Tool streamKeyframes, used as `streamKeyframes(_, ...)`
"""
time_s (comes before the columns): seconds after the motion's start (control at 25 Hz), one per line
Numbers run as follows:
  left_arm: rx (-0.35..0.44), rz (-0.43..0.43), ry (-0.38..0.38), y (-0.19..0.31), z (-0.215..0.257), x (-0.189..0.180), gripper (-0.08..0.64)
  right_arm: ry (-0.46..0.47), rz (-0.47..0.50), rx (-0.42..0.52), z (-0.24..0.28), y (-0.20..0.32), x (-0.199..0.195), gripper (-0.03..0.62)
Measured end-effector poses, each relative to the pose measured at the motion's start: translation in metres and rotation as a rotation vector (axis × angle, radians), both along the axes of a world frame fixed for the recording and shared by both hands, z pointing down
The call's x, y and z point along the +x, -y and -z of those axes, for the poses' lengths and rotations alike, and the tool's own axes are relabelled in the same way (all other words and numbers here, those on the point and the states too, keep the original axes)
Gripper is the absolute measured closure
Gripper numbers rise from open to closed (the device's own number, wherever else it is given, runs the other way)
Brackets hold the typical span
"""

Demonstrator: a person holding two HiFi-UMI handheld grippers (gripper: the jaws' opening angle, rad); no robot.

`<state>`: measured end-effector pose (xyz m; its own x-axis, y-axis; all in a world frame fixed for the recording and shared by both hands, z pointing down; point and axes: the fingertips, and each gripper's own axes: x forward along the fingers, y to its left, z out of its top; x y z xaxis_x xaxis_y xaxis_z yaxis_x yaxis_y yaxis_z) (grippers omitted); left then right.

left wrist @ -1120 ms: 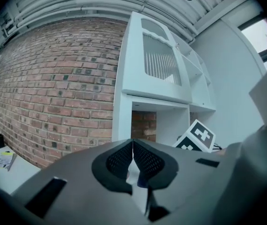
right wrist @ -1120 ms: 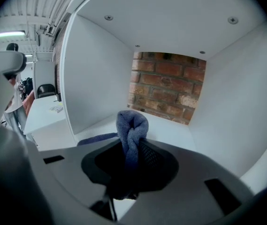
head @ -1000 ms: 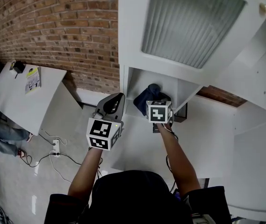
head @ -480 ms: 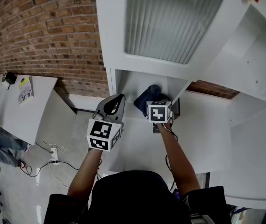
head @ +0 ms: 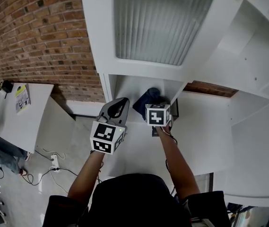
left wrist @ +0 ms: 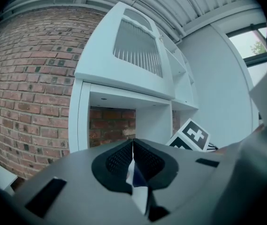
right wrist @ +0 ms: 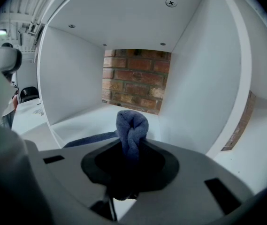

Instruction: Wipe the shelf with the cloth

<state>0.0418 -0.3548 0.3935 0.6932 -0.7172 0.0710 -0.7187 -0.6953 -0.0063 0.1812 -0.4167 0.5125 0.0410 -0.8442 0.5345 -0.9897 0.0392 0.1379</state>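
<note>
My right gripper [head: 159,109] is shut on a dark blue cloth [head: 147,99], bunched between its jaws [right wrist: 132,127] and trailing down to the left. It is held at the mouth of a white shelf compartment [right wrist: 84,118], over the shelf's bottom board [head: 129,90]. The compartment is open at the back onto brick [right wrist: 135,86]. My left gripper [head: 116,109] is shut and holds nothing, just left of the cloth and outside the compartment; in its own view the jaws [left wrist: 133,161] meet, pointing at the shelf unit [left wrist: 119,95].
A ribbed glass cabinet door [head: 165,20] hangs above the compartment. More white shelving [head: 257,56] stands open to the right. A brick wall [head: 35,37] is at the left, with a white table [head: 16,119] and floor cables [head: 54,162] below it.
The head view has shifted, so the cabinet sits further left and lower in the picture. Both grippers keep their places relative to the shelf, the cloth still held at the opening.
</note>
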Motion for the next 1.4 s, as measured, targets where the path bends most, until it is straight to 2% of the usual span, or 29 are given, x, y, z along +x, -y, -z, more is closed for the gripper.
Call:
streamKeyframes(0.68,-0.012,0.040,-0.010,0.012,-0.002,-0.019,0.543,-0.028,0.037,-0.053,0.000,0.014,-0.013,0.502)
streamKeyframes(1.4,-0.017,0.143,-0.014,0.015,-0.004,-0.058,0.543,-0.024,0.181,-0.105,-0.002,0.035,-0.075,0.502)
